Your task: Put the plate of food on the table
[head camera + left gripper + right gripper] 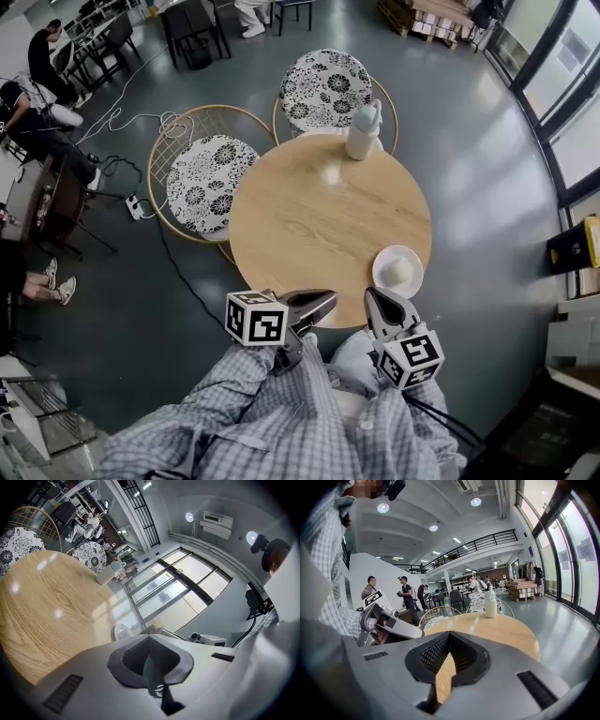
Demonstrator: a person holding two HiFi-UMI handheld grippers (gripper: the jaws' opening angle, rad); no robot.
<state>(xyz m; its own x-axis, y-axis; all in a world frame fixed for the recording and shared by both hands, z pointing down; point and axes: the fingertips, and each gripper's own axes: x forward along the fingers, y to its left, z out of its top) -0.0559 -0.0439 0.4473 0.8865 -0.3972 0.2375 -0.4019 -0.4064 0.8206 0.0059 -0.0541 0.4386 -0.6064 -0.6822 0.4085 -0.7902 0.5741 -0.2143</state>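
Observation:
A white plate [397,271] with a pale round bun on it sits on the round wooden table [309,220], at the table's near right edge. Both grippers hover just off the near edge, in front of my checked sleeves. My left gripper [328,299] is shut and empty, left of the plate. My right gripper [379,296] is also shut and empty, just below the plate and apart from it. In the left gripper view the plate [123,631] peeks over the shut left gripper [149,640]. In the right gripper view the right gripper [449,635] hides the plate.
A white bottle [364,130] stands at the table's far edge. Two wire chairs with floral cushions [209,181] [325,89] stand behind and left of the table. People sit at the far left, with cables on the grey floor [131,122].

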